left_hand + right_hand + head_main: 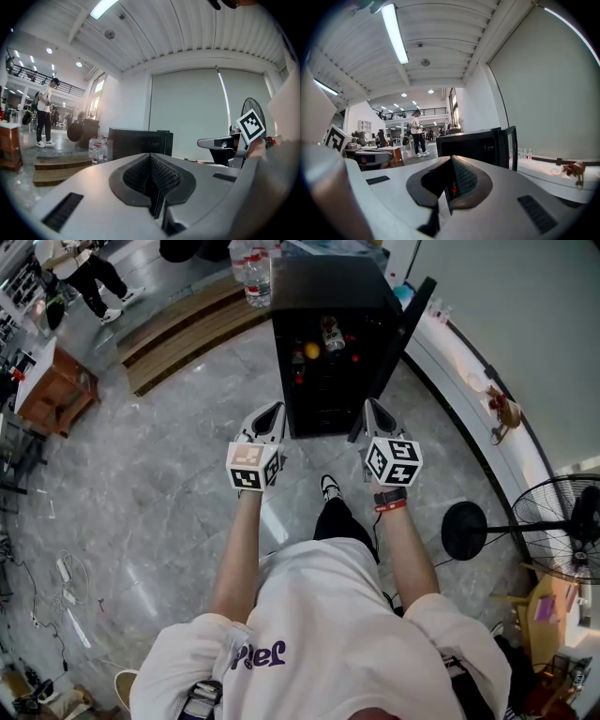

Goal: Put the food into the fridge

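The black fridge stands on the floor ahead of me with its door swung open to the right. On its shelves I make out a yellow fruit, a bottle and small red items. My left gripper and right gripper are held side by side just short of the fridge front, both pointing at it. Both are shut with nothing between the pads. The fridge shows beyond the left gripper. In the right gripper view the fridge and its door rise behind the right gripper.
Water bottles stand on low wooden steps left of the fridge. A white ledge curves along the wall on the right, with a small toy on it. A standing fan is at right. A person stands far back left.
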A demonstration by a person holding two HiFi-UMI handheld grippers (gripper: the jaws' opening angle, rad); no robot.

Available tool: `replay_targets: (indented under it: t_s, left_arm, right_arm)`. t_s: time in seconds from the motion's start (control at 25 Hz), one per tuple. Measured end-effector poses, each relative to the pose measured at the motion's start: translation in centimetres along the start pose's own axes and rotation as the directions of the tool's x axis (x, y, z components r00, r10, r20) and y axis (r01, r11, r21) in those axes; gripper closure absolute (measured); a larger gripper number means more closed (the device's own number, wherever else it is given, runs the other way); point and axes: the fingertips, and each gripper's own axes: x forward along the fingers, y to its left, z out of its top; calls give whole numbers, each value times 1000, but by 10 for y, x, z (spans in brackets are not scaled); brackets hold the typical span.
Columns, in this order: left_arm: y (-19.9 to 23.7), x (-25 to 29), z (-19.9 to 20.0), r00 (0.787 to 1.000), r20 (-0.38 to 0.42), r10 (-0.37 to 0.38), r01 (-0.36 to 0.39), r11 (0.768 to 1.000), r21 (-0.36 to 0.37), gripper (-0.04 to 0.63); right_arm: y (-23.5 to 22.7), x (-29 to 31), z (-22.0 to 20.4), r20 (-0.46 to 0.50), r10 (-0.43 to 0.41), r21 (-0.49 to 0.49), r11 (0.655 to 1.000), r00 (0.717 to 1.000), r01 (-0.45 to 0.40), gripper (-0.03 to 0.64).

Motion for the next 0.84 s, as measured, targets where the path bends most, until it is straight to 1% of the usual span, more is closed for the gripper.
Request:
replay_targets:
  t_s: [0.28, 0.44, 0.84]
  left_arm:
    - [-2, -1, 3, 1000, 15, -5, 5, 1000, 0, 577]
    - [-4, 2, 2, 1000, 13, -9, 9, 1000, 6, 577]
    - [2, 12, -4, 1000, 11, 0, 0, 1000, -4, 577]
  right_arm:
    - [4, -1, 1, -1, 12, -15, 1000, 1000, -12, 604]
    - [3, 0, 1, -5, 16, -9, 1000, 1000, -16, 604]
    - [-6, 11, -9, -27, 19, 0, 1000, 999, -19, 604]
